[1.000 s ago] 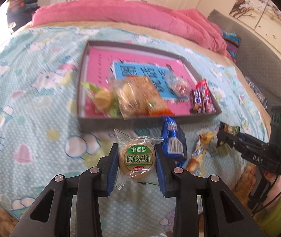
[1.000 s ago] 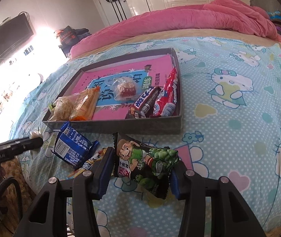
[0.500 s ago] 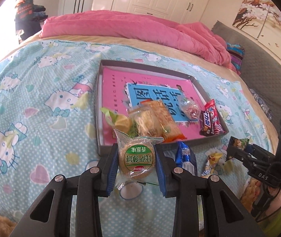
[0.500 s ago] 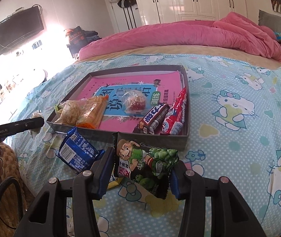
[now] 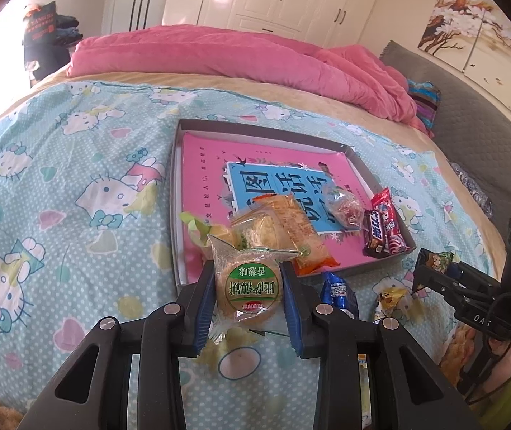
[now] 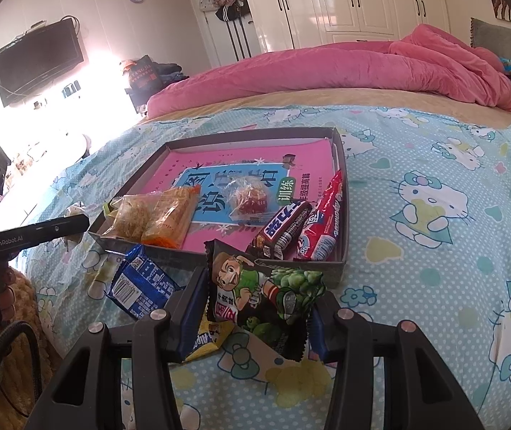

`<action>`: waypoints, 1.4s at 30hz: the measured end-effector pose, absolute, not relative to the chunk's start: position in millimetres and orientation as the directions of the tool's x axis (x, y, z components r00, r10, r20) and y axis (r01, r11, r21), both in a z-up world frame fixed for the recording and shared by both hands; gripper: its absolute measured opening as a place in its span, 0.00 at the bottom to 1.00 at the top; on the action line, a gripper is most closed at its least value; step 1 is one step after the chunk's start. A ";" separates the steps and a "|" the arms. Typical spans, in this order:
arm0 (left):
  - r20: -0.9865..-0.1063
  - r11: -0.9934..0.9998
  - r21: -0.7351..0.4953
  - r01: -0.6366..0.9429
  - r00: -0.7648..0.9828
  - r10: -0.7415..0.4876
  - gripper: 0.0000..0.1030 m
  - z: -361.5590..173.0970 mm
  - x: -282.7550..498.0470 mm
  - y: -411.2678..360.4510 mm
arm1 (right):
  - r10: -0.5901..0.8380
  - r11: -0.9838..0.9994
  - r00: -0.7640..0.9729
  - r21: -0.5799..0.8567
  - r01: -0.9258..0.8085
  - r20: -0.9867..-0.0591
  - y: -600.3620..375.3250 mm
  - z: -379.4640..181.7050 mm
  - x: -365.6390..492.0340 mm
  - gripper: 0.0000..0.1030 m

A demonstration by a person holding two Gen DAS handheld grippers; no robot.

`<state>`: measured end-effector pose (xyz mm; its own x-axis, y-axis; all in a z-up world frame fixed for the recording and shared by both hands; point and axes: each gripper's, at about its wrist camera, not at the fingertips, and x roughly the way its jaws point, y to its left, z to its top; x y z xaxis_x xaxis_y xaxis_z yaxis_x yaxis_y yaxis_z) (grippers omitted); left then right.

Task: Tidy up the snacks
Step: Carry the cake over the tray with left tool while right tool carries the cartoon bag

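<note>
Left gripper (image 5: pixel 249 286), lower centre of its own view: jaws closed partway on a round biscuit in clear wrap (image 5: pixel 250 292) with a green label, blue pads pressed to both sides. The packet sat lifted above the bedspread (image 5: pixel 58 186), in line with the near left corner of the grey tray (image 5: pixel 174 193).

Right gripper (image 6: pixel 255 304), lower centre of its view: jaws set a little wider, clamped on a dark snack bag with a cartoon boy and green peas (image 6: pixel 262 294). The bag was held upright, its crimped lower edge hanging below the pads, just in front of the tray's near wall (image 6: pixel 341 193).

Tray lay mid-frame in both views, on the cartoon-cat bedspread. It was lined with a pink and blue book cover (image 5: pixel 273 179). Inside, in the left wrist view: an orange-wrapped cracker pack (image 5: pixel 298 225) and a pale clear-wrapped cake (image 5: pixel 259 229) at the near edge, a small clear-wrapped sweet (image 5: pixel 345 204) toward the right, a dark chocolate bar (image 5: pixel 375 233) and a red bar (image 5: pixel 389 222) side by side in the right corner.

Outside the tray, on the bedspread below it: a blue packet (image 6: pixel 140 283) and a yellow packet (image 6: pixel 212 337), the latter partly hidden behind the right gripper's left finger.

Pink quilt (image 5: pixel 237 57) was bunched across the upper frame.
</note>
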<state>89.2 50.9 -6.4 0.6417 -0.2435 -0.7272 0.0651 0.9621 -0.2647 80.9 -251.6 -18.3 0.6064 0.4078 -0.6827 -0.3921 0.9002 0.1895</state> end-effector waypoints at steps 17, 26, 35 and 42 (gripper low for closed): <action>-0.732 0.969 -0.236 0.070 0.643 -0.225 0.35 -12.4 105.0 46.1 | 0.419 0.898 0.615 0.202 -0.392 -0.667 -252.4 -17.3 87.5 0.48; -0.728 0.971 -0.224 0.083 0.648 -0.223 0.35 -12.4 110.3 42.9 | 0.415 0.900 0.622 0.200 -0.387 -0.664 -253.6 -16.1 89.6 0.48; -0.732 0.974 -0.205 0.093 0.647 -0.216 0.35 -15.0 115.3 38.1 | 0.415 0.901 0.632 0.197 -0.388 -0.655 -253.3 -14.7 92.0 0.48; -0.738 0.976 -0.201 0.090 0.641 -0.211 0.35 -18.4 120.4 37.1 | 0.420 0.899 0.639 0.198 -0.391 -0.644 -253.1 -12.7 95.1 0.48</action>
